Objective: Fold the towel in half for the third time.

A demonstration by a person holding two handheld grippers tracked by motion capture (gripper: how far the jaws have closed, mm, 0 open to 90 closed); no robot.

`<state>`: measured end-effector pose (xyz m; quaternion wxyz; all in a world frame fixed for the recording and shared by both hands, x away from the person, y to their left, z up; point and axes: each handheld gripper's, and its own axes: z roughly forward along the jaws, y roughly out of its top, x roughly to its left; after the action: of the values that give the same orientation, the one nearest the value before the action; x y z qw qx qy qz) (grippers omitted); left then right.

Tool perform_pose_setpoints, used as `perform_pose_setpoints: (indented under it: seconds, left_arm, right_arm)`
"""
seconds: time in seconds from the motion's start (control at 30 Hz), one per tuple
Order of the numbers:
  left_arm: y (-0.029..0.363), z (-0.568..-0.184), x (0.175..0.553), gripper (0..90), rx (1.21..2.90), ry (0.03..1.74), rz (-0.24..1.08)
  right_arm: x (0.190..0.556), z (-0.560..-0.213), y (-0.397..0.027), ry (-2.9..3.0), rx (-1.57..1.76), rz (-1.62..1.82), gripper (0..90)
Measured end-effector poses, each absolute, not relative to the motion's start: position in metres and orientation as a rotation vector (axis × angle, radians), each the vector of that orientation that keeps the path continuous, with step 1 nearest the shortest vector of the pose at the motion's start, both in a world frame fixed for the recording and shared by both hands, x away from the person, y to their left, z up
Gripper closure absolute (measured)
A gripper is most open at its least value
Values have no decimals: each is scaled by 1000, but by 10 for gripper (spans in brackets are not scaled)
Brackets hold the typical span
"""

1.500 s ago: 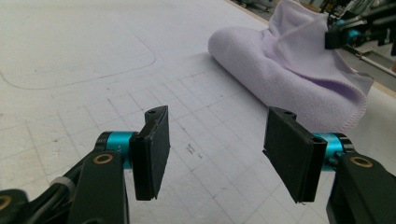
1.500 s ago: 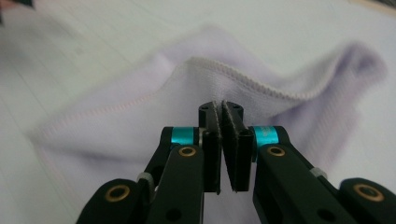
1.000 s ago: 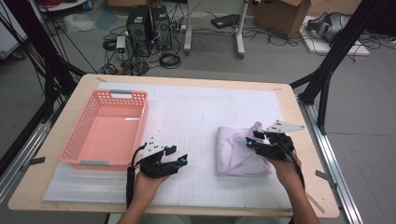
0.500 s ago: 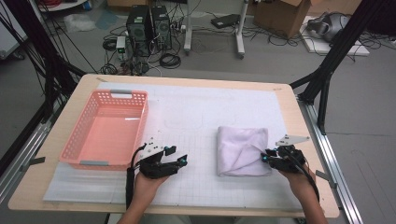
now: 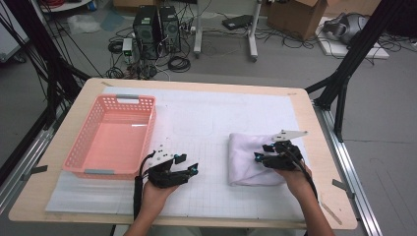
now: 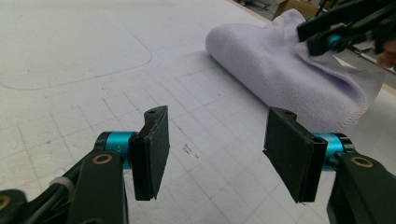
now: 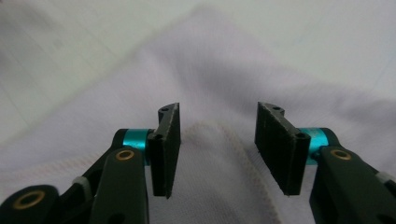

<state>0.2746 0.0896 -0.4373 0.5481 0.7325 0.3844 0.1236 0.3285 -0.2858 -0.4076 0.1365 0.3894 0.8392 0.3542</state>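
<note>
A pale lilac folded cloth [image 5: 244, 164] lies on the white gridded mat [image 5: 206, 123] at the right. My right gripper [image 5: 259, 158] hovers low over the cloth's right part. Its jaws have just been opening and now stand apart. In the right gripper view [image 7: 217, 140] a stitched hem of the cloth [image 7: 219, 70] runs below the gap, and the pads do not press on it. My left gripper [image 5: 191, 170] rests on the mat left of the cloth, open [image 6: 215, 149] with nothing between its pads. From there the cloth [image 6: 280, 70] and the right gripper [image 6: 334, 32] show ahead.
A salmon-pink plastic basket [image 5: 148, 132] stands at the left of the mat with nothing in it. The wooden table edge [image 5: 314, 128] runs close to the cloth on the right. Black frame legs, computers and cables stand on the floor beyond the table.
The right gripper drew back to the cloth's near right edge, then returned over its right part. The raised cloth corner now lies flat. The left gripper has not moved.
</note>
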Motion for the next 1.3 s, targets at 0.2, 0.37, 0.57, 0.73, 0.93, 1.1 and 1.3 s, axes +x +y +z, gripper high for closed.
perform_pose_setpoints:
  seconds: [0.2, 0.37, 0.57, 0.73, 0.93, 1.1, 1.3]
  left_arm:
    - [90, -438, 274, 406, 1740, 912, 295]
    - [92, -437, 274, 406, 1731, 916, 303]
    - [91, -437, 274, 406, 1732, 916, 305]
    - [89, -437, 275, 406, 1738, 913, 302]
    - [90, -437, 275, 406, 1731, 917, 299]
    - [91, -438, 275, 406, 1736, 919, 300]
    - [91, -437, 274, 406, 1735, 915, 305]
  right_arm:
    - [307, -406, -303, 2419, 1051, 1100, 855]
    - [274, -406, -332, 2383, 1012, 1179, 833]
    - [251, -408, -362, 2356, 1078, 1261, 629]
    - [257, -388, -361, 2195, 1121, 1377, 636]
    - [286, -397, -325, 2294, 1086, 1150, 682]
    - [272, -422, -322, 2406, 1032, 1068, 665]
    - [253, -426, -344, 2382, 1043, 1073, 637]
